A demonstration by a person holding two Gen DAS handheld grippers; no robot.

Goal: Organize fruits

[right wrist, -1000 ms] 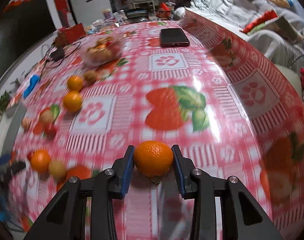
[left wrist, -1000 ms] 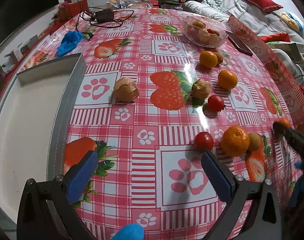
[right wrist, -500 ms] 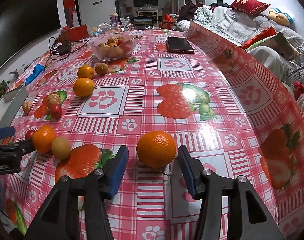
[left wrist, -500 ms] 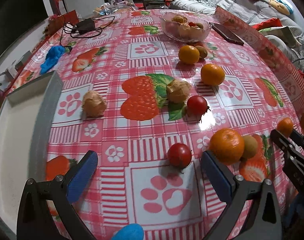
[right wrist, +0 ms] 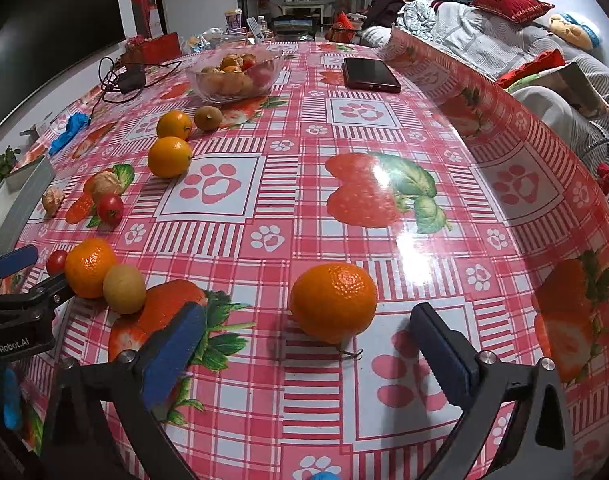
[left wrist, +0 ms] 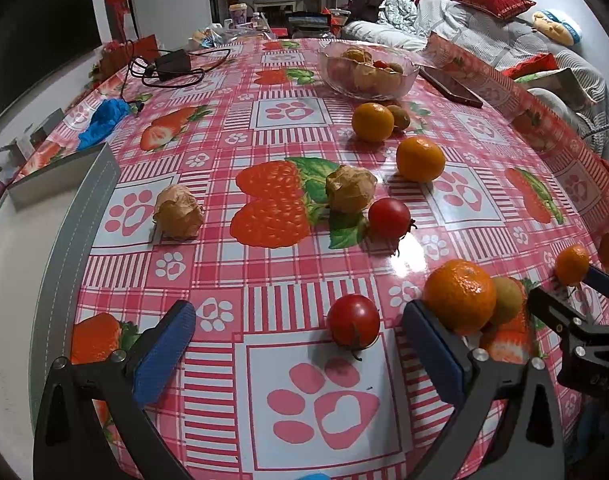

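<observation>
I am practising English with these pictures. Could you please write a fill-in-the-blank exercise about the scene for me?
1. The jaws of the right gripper are ____ around the tangerine.
2. The glass bowl holds ____.
3. The dark phone lies flat on the ____.
4. Between the jaws of the left gripper, closest to them, sits a red ____.

Missing words: open; fruit; table; tomato
</observation>
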